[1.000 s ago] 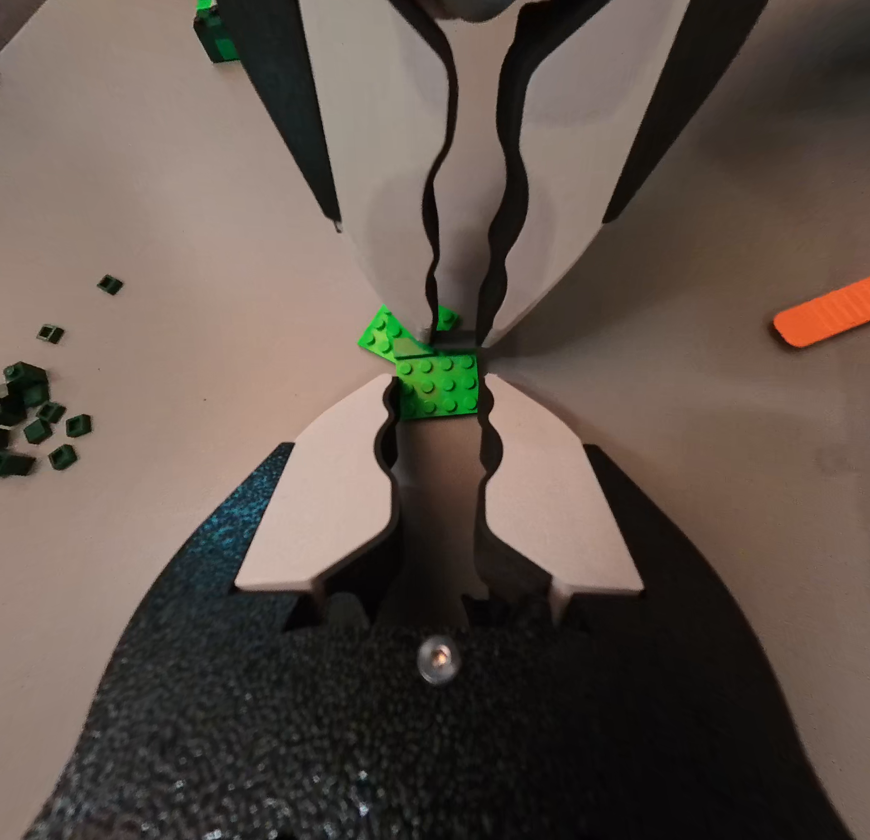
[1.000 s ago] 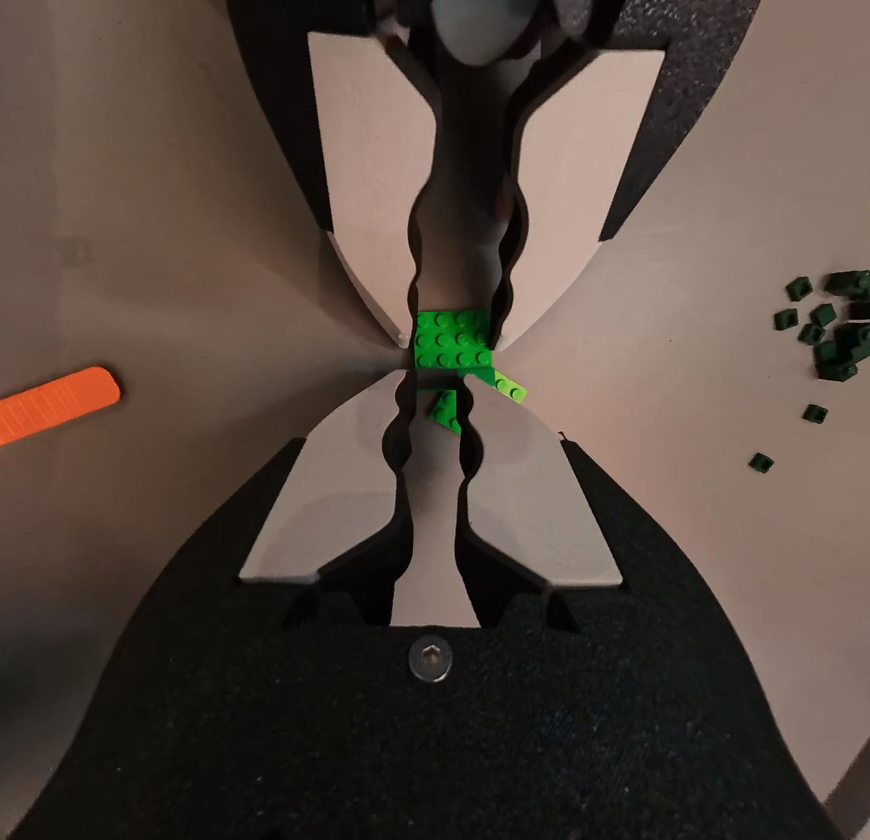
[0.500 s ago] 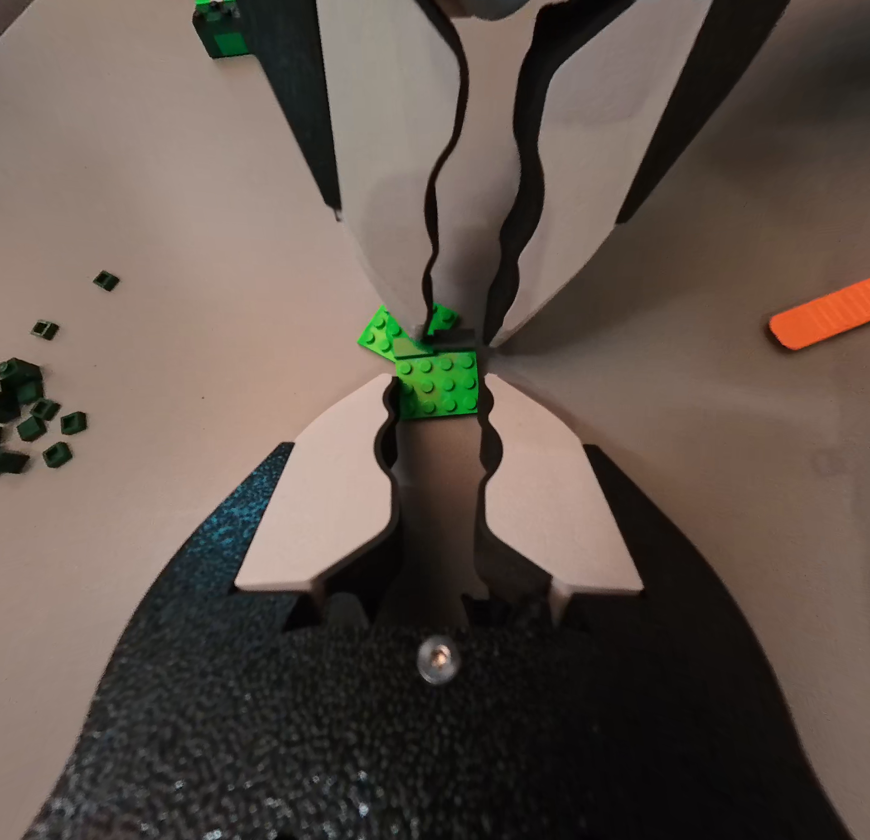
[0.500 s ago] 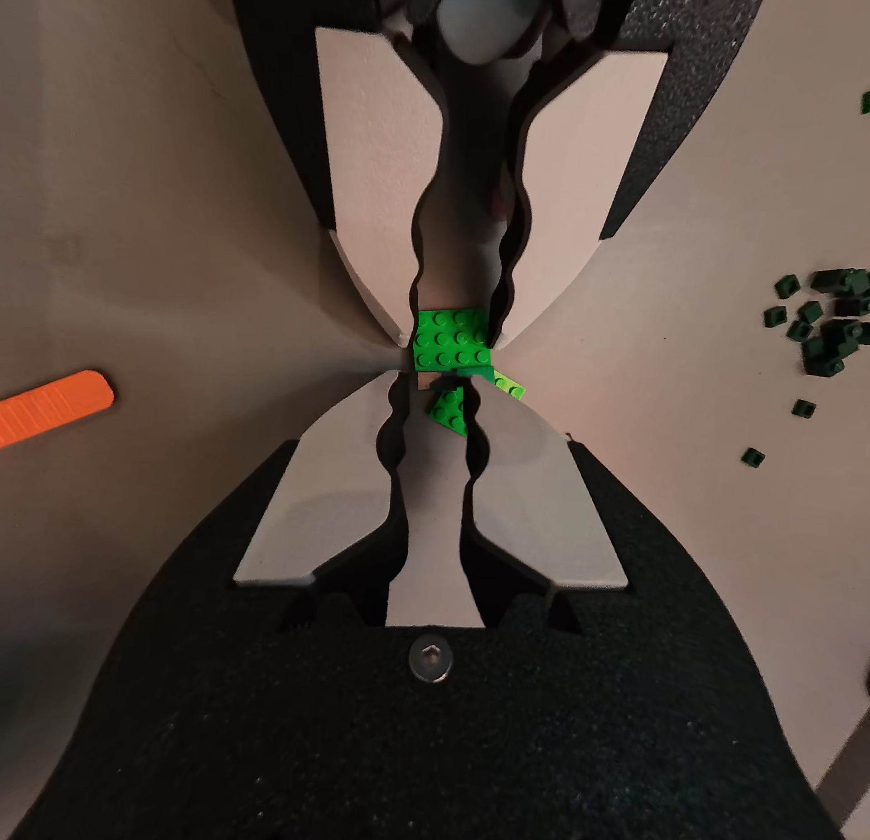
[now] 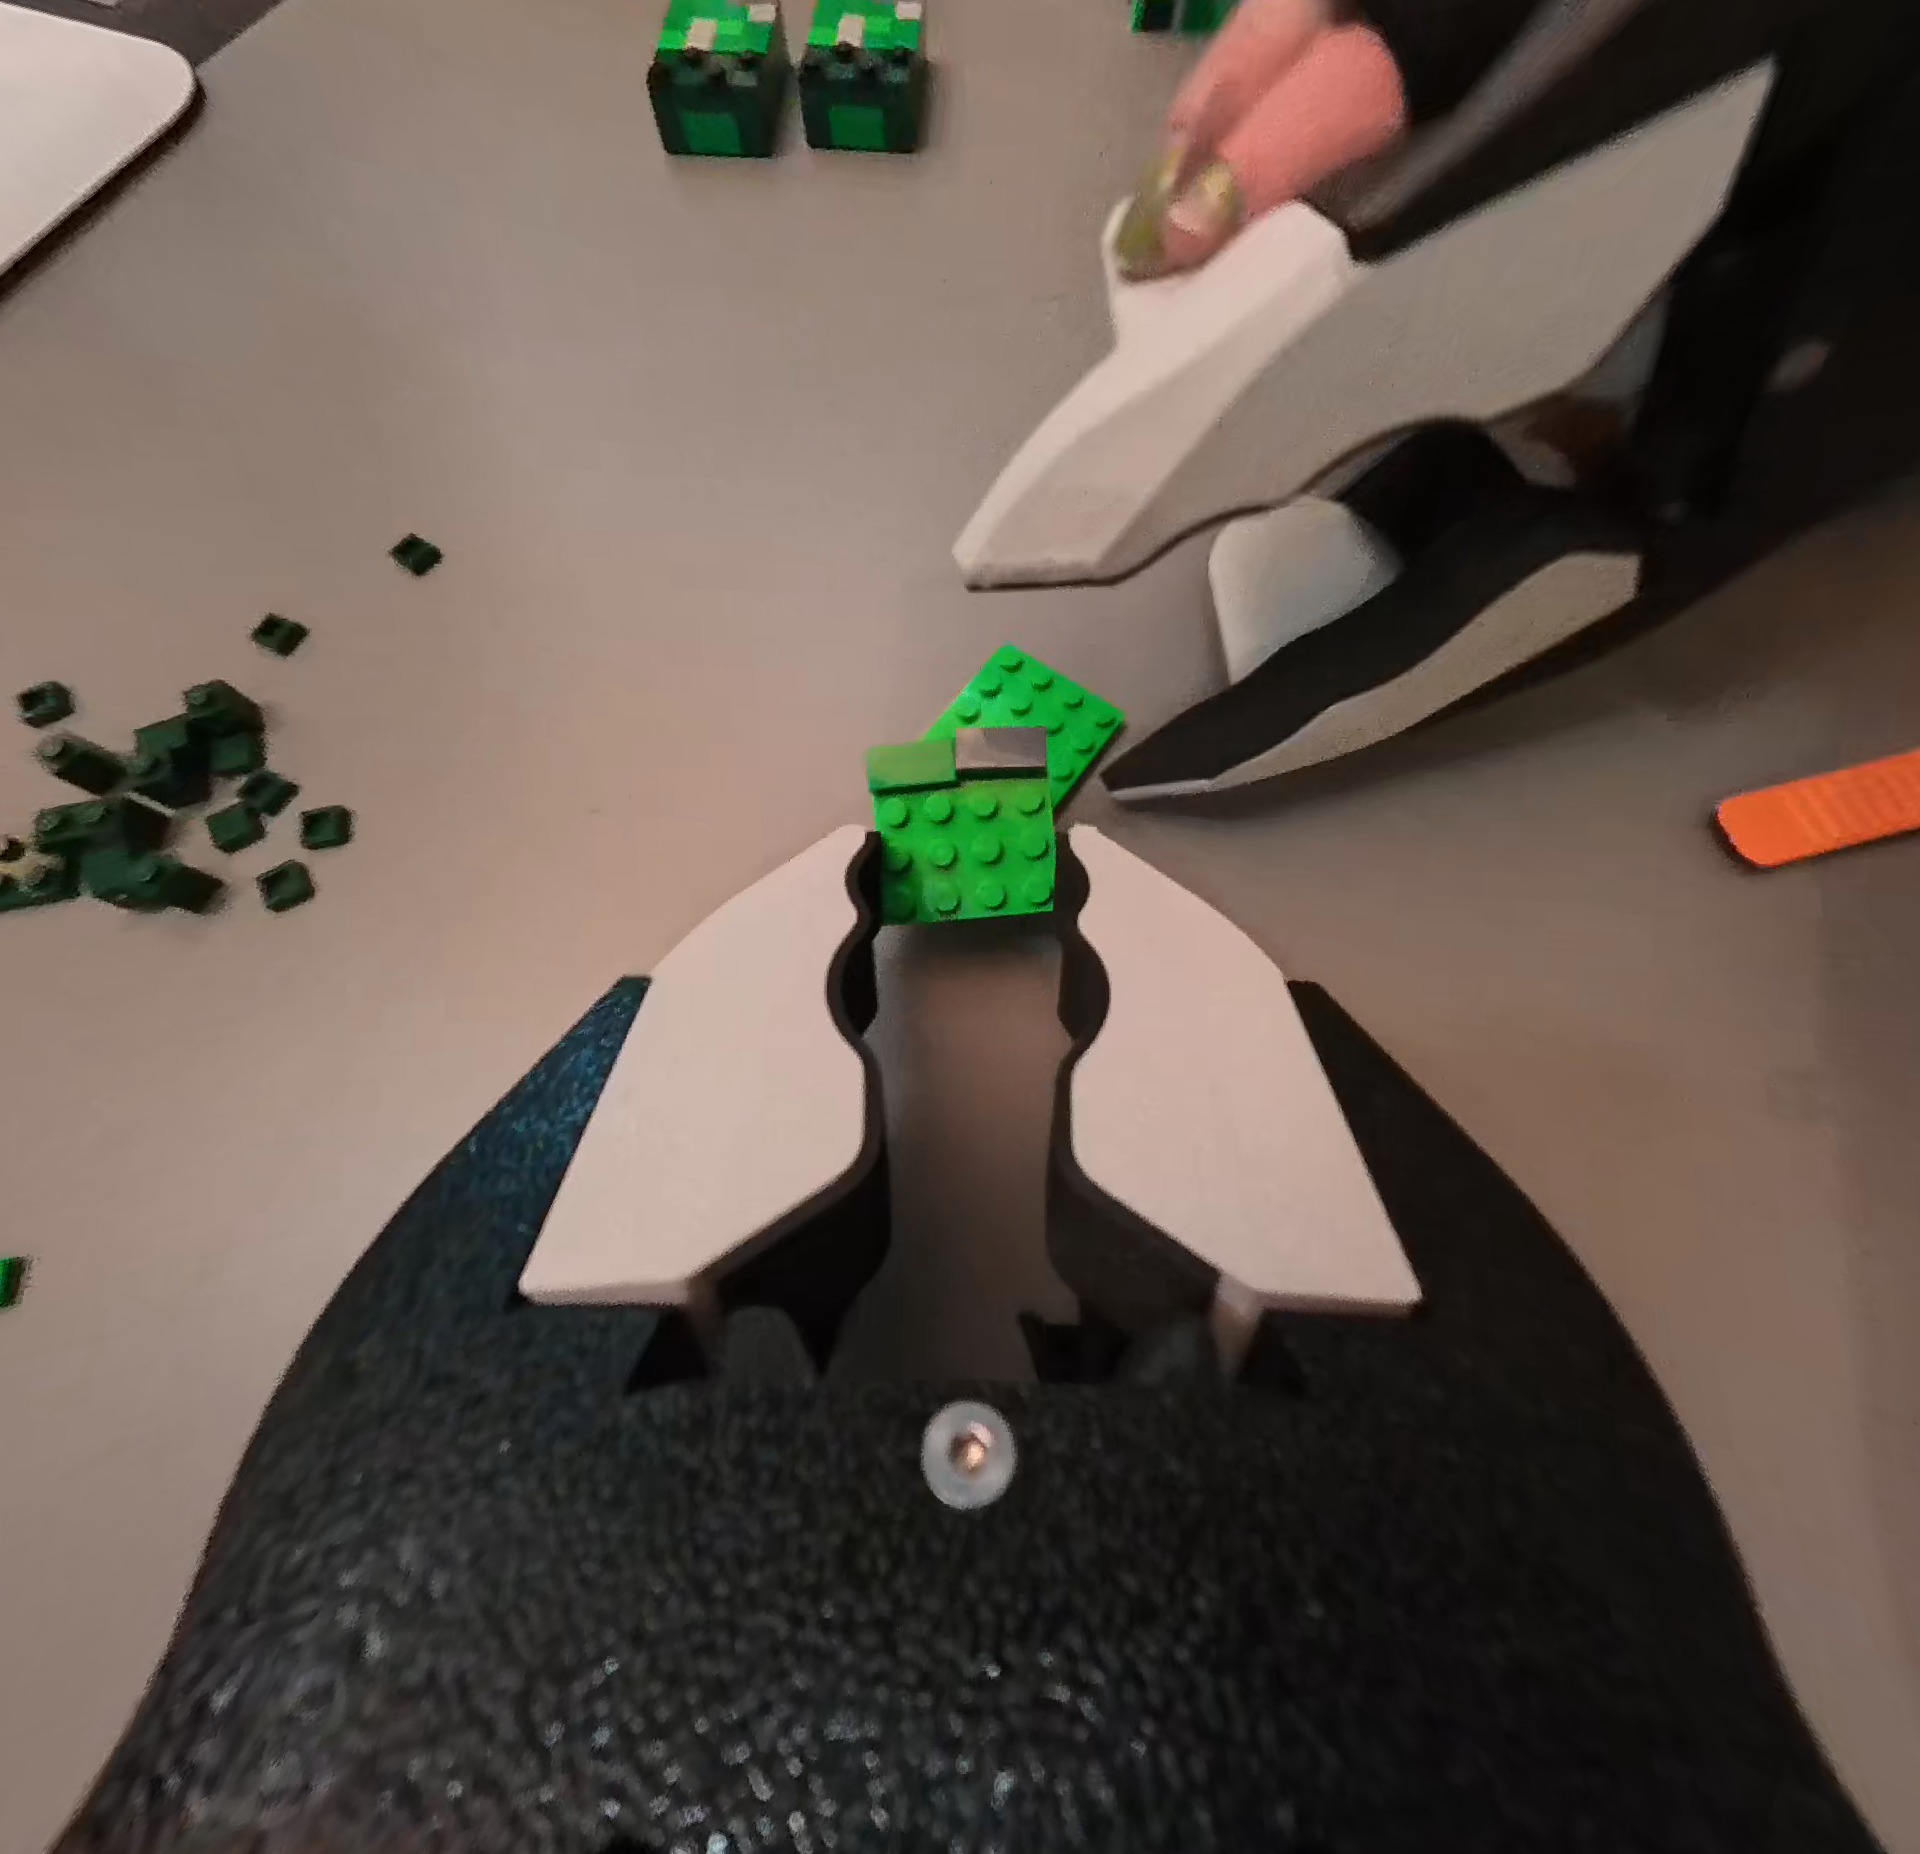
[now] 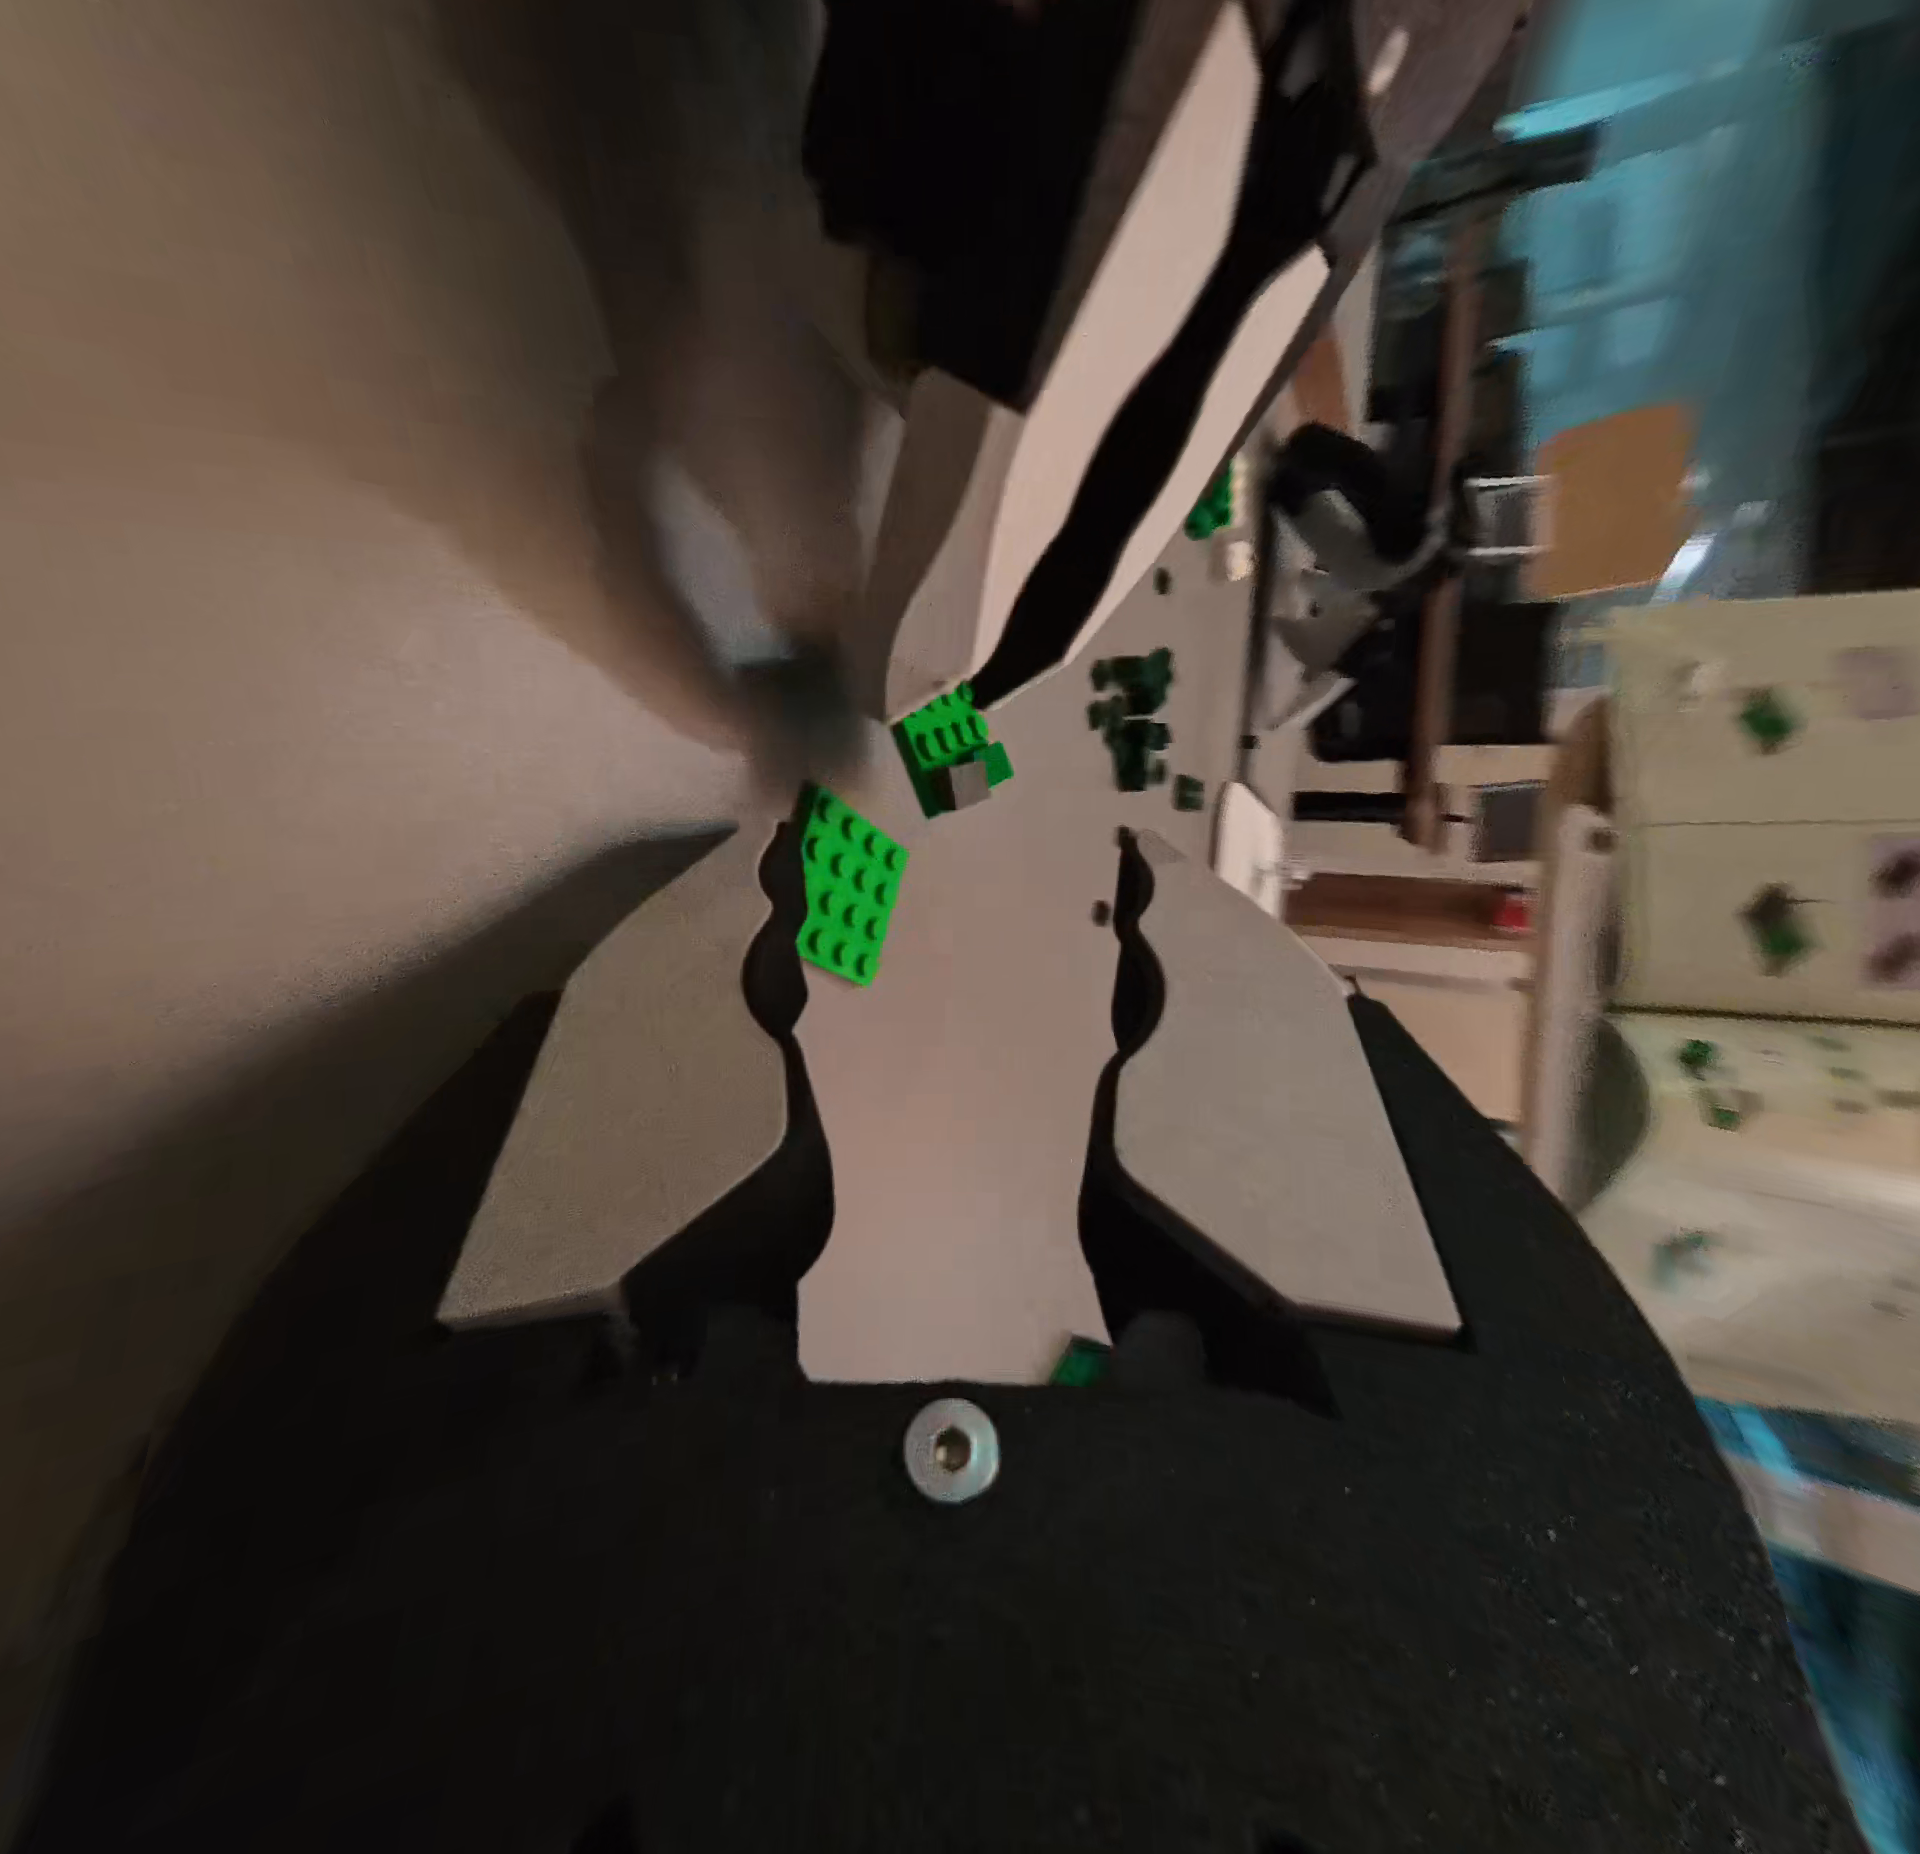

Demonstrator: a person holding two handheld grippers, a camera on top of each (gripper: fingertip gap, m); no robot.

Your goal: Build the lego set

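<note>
My left gripper is shut on a bright green studded plate by its side edges. A green tile and a grey tile sit side by side on the plate's far edge. A second green plate lies flat on the table just behind it. My right gripper is open and empty, turned on its side to the right of both plates. In the blurred right wrist view, my right gripper is open over the loose plate. The held plate with its grey tile is beyond.
A heap of small dark green pieces lies at the left. Two green cube builds stand at the back. An orange separator tool lies at the right. A white object is at the far left corner. A hand holds the right gripper.
My right gripper has opened, let go of the grey tile on the held plate, drawn back to the right and rolled onto its side. My left gripper still holds the plate.
</note>
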